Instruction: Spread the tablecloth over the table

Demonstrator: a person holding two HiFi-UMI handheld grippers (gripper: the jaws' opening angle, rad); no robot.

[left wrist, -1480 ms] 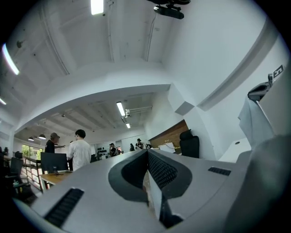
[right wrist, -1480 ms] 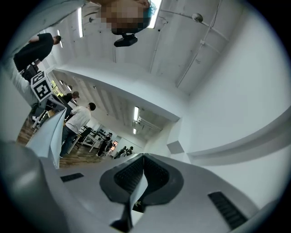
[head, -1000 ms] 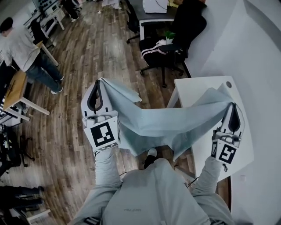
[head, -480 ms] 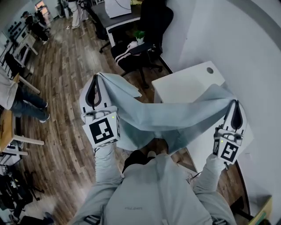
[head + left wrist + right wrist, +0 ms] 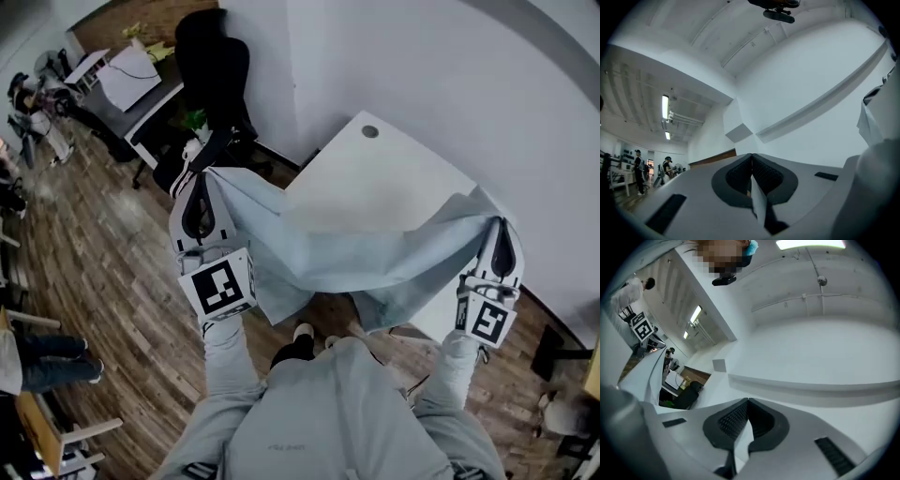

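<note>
Against the pale wall [image 5: 441,75], above the wooden floor [image 5: 112,281], stands the white table [image 5: 375,178], its top bare and one corner turned toward the person. Across its near edge hangs the light blue tablecloth [image 5: 347,253], stretched as a sagging band between the two grippers; its middle droops below the table's edge toward the person's legs, and none of it lies flat yet (a fold at the right may brush the table top, but I cannot tell). The left gripper [image 5: 203,172] holds one end out over the floor near a black office chair [image 5: 211,66], and the right gripper [image 5: 500,225] holds the other end over the table's right side. Holding them well apart keeps the cloth open, which I judge readies it to be swung over the top. Both grippers are clamped on the cloth: in each gripper view a thin edge of fabric stands pinched between the ribbed pads [image 5: 737,177].
</note>
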